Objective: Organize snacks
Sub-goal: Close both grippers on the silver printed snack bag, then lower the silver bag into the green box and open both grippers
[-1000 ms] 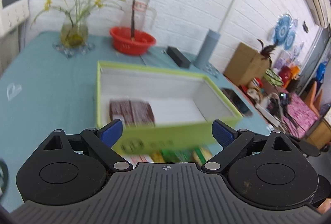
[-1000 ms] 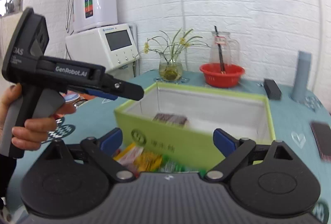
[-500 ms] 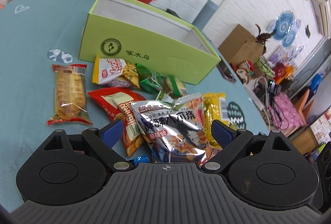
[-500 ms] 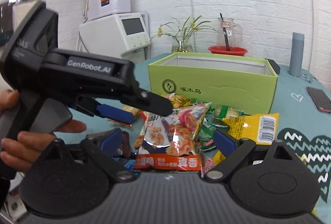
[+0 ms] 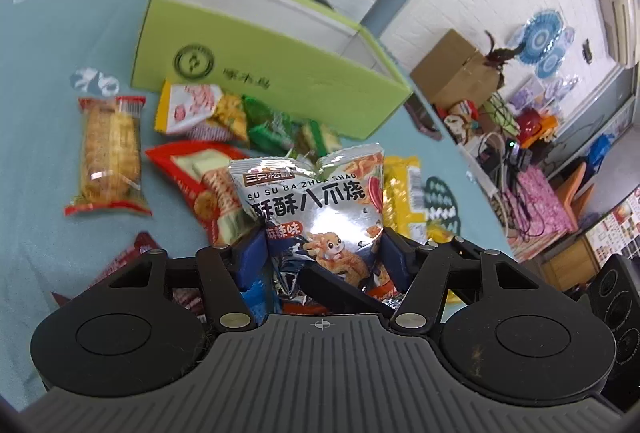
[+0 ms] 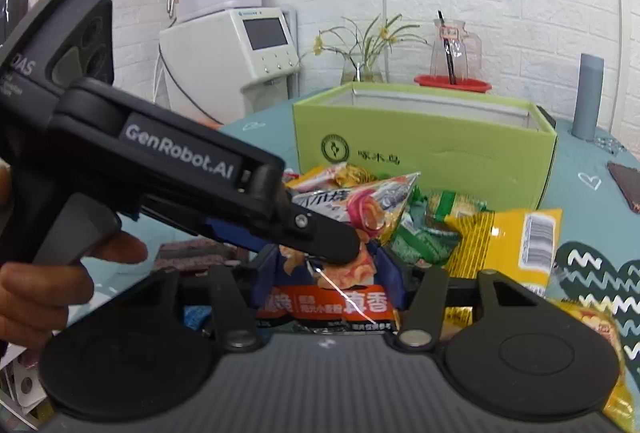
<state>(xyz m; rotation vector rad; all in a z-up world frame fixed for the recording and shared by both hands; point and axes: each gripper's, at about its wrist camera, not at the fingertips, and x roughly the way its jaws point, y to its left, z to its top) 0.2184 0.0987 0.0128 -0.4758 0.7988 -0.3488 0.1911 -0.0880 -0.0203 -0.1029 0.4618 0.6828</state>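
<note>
Both grippers' jaws have just been closing on one silver snack bag [image 5: 320, 217]: the left gripper [image 5: 322, 257] pinches its lower sides between blue pads, and the right gripper [image 6: 326, 269] clamps its orange bottom edge. The bag stands at the front of a snack pile on the teal tabletop [image 5: 48, 81], before an open green box [image 5: 256, 73]. A yellow packet [image 6: 504, 241] lies just beside it, a clear-wrapped biscuit pack [image 5: 110, 157] off to the side. A hand [image 6: 44, 289] grips the left gripper's handle.
</note>
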